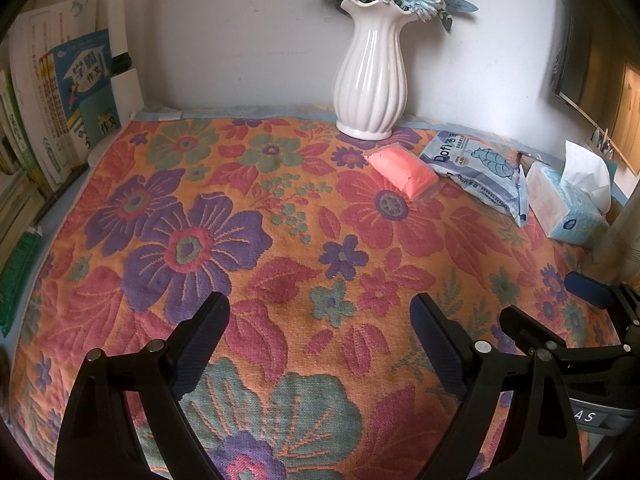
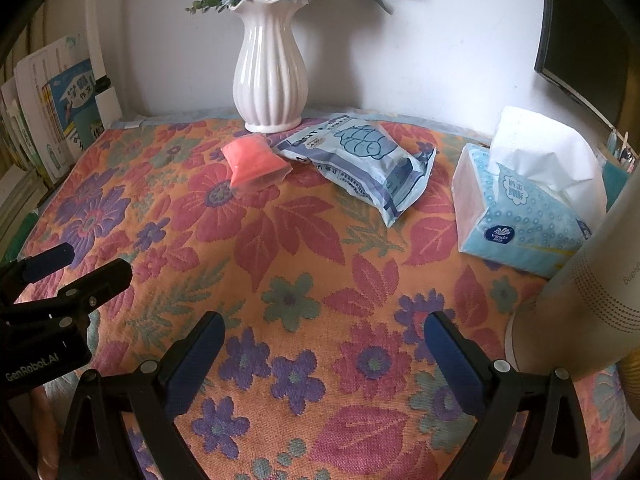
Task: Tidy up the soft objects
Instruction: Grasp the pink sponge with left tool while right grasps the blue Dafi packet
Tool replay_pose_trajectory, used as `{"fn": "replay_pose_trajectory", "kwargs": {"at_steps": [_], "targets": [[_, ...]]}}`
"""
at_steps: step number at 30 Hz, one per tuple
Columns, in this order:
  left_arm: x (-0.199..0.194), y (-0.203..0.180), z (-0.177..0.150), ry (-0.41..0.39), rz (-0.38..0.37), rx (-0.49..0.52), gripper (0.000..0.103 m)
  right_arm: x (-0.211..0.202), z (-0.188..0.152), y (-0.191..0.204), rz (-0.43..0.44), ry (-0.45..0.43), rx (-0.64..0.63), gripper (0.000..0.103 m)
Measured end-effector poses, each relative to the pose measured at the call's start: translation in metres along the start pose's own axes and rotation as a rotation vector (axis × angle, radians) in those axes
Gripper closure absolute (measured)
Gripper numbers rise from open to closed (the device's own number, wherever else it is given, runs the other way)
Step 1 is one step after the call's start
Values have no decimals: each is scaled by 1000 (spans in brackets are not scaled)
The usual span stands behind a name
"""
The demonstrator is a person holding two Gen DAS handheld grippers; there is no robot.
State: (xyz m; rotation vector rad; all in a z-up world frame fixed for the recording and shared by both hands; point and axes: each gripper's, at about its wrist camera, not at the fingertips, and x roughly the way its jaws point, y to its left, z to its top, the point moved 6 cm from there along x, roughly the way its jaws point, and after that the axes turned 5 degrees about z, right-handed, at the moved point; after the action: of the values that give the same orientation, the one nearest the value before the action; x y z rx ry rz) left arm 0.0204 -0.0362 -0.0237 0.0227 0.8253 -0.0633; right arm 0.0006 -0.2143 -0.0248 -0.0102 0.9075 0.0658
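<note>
A pink soft pack in clear wrap [image 1: 404,172] [image 2: 254,164] lies on the flowered cloth near the vase. Beside it on the right lies a blue-and-white soft bag [image 1: 476,170] [image 2: 360,160]. A light blue tissue pack [image 1: 568,200] [image 2: 524,208] with a white tissue sticking out sits at the far right. My left gripper [image 1: 320,316] is open and empty over the near cloth. My right gripper [image 2: 324,336] is open and empty, to the right of the left one. Each shows at the edge of the other's view, the left gripper [image 2: 60,276] and the right gripper [image 1: 560,308].
A white ribbed vase [image 1: 370,80] [image 2: 270,76] with blue flowers stands at the back by the wall. Books [image 1: 60,104] [image 2: 52,116] stand at the left. A dark monitor [image 1: 580,40] [image 2: 584,32] hangs at the right. A pale cylinder [image 2: 592,296] stands close on the right.
</note>
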Motion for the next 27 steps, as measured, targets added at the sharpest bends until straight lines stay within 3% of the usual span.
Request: {"fn": "replay_pose_trajectory", "kwargs": {"at_steps": [10,17,21,27], "targets": [[0,0,0,-1,0,1,12,3,0,-2,-11,9,3,3],[3,0,-1,42,35,6,12,5,10,-18,-27,130,72,3],[-9,-3,1,151,16,28,12,-19,51,-30,-113,82,19,3],[-30,-20,65,88,-149,-56,12,-3,109,-28,-318,-17,-219,3]]}}
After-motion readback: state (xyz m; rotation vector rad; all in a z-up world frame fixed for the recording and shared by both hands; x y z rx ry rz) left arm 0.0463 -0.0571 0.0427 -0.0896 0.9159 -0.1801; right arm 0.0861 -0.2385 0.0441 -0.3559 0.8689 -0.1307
